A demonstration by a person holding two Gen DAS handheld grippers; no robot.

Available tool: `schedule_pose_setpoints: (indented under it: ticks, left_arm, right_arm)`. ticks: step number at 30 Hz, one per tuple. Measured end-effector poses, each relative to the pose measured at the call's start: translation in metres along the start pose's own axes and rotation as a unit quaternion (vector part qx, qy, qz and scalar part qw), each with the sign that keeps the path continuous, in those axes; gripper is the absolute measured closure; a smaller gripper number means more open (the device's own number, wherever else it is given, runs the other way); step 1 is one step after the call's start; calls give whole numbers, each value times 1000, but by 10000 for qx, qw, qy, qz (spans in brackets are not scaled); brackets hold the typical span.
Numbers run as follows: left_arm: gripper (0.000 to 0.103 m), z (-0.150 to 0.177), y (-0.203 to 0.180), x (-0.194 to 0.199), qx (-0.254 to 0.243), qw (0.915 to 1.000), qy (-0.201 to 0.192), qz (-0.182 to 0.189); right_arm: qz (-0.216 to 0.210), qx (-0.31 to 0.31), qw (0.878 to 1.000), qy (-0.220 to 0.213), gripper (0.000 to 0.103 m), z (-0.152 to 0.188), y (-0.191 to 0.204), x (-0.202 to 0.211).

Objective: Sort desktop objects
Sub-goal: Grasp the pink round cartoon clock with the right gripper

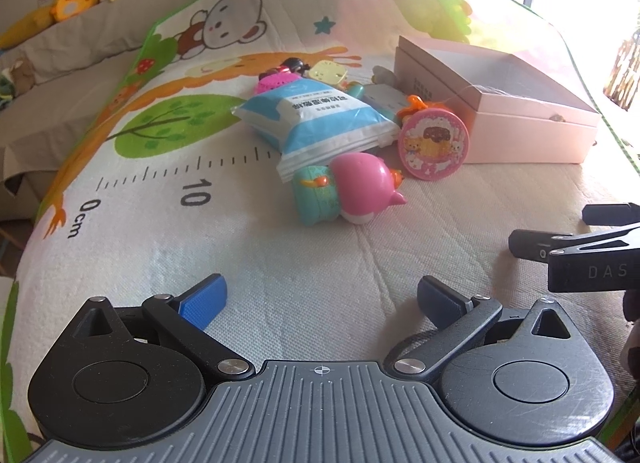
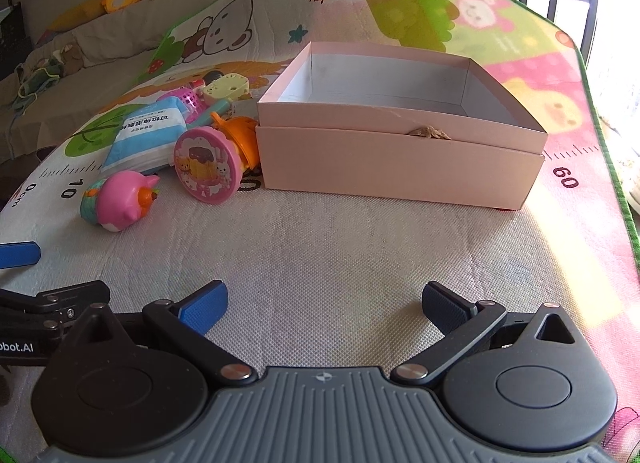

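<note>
The right gripper (image 1: 560,239) is cut off by the left wrist view's edge, the orange toy (image 2: 240,139) is half hidden behind the round pink tin (image 2: 208,167), the box (image 1: 500,119) interior can't be seen there

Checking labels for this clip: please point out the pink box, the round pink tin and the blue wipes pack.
pink box (image 2: 400,167), right wrist view, front wall
round pink tin (image 2: 207,167), right wrist view, printed face
blue wipes pack (image 1: 320,119), left wrist view, top face

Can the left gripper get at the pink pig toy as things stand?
Probably yes. The left gripper has its jaws open and empty, and only bare mat lies between it and the pink pig toy. The toy lies on its side at the pile's near edge, touching the blue wipes pack behind it.
</note>
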State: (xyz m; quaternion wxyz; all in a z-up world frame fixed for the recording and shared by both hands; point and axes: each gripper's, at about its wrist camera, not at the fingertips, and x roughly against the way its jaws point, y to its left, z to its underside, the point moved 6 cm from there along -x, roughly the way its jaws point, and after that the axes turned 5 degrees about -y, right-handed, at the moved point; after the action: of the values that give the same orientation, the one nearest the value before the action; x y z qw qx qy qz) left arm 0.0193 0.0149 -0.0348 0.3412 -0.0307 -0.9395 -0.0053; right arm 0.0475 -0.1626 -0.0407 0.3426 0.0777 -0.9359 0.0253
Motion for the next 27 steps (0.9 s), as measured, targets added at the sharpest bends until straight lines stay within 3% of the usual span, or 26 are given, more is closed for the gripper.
schedule_pose_setpoints:
  ticks: [3,7,8,10,16,21,23,24,25,27]
  left_arm:
    - [0,3,13,7,121,9994,-161,-277]
    - [0,-11,26,10,79,9987,-361,-359]
    - [0,-15,28,10,64,9983,-409,-410]
    - [0,-22,32,9,41,9973,-476,-563]
    - [0,-25,49,-2,240,9967,-218,-749]
    - [0,-20,52,-7,248,9964,-75,-803]
    - [0,-19,50,-7,205,9967,-71,-783]
    - [0,-19,49,-6,195,9967,-84,-778]
    - [0,-18,49,-5,203,9968,-111,-768]
    - [0,-18,48,1,240,9972,-249,-661]
  right_arm:
    - [-332,124,9993,-86,0,-4,9,2]
    - [-607,725,9932,-685,2,-14,34,21]
    - [-611,963,9901,-819,6,-17,41,23]
    - [-623,1318,9848,-946,24,-25,55,23]
    - [-377,1938,9720,-1277,27,-61,85,-9]
    - [-35,2605,9558,-1362,35,-54,101,-33]
    - [4,2662,9557,-1252,45,-48,102,-37]
    - [104,2691,9555,-1209,58,-46,101,-38]
    - [151,2697,9554,-1189,79,-44,99,-38]
    - [56,2484,9625,-1088,91,-41,89,-31]
